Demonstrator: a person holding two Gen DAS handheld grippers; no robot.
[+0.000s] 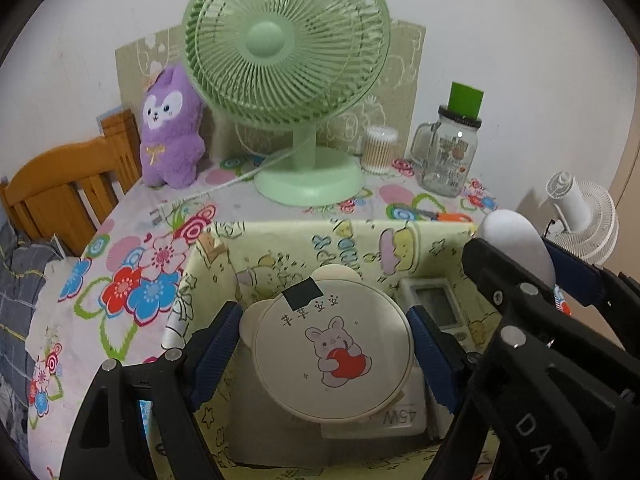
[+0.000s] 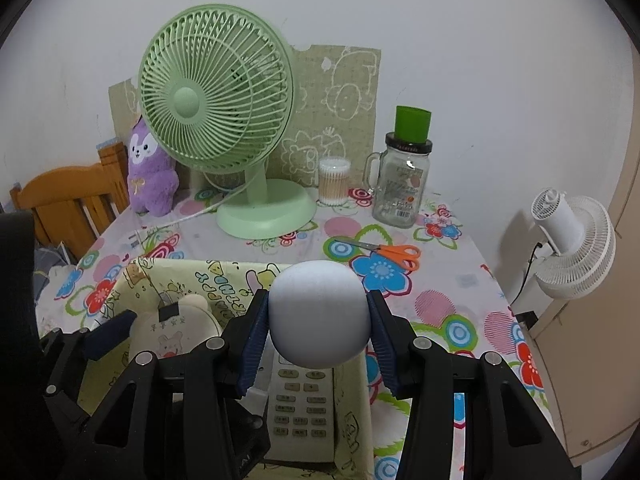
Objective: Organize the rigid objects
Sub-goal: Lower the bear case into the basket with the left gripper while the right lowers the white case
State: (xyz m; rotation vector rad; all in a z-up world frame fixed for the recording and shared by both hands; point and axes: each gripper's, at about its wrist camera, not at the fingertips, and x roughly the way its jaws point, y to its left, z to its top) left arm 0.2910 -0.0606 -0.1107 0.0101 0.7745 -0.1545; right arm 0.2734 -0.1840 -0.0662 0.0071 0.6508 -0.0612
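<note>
My left gripper [image 1: 326, 340] is shut on a round cream bear-shaped case [image 1: 332, 344] with a rabbit picture, held inside the yellow fabric bin [image 1: 280, 236]. My right gripper [image 2: 318, 330] is shut on a smooth white egg-shaped object [image 2: 319, 312], held above the bin's right side [image 2: 352, 400]. The white object also shows in the left wrist view [image 1: 516, 244], with the right gripper [image 1: 532, 280] around it. A white remote control [image 2: 300, 408] and a white charger marked 45W [image 1: 384, 420] lie in the bin. The cream case also shows in the right wrist view [image 2: 176, 332].
A green desk fan [image 2: 224, 120], a purple plush [image 2: 150, 172], a cotton swab tub [image 2: 333, 180], a glass jar with a green cup on top [image 2: 402, 184] and orange scissors [image 2: 384, 254] stand on the floral tablecloth [image 2: 452, 312]. A white fan [image 2: 572, 240] and a wooden chair [image 2: 68, 196] flank the table.
</note>
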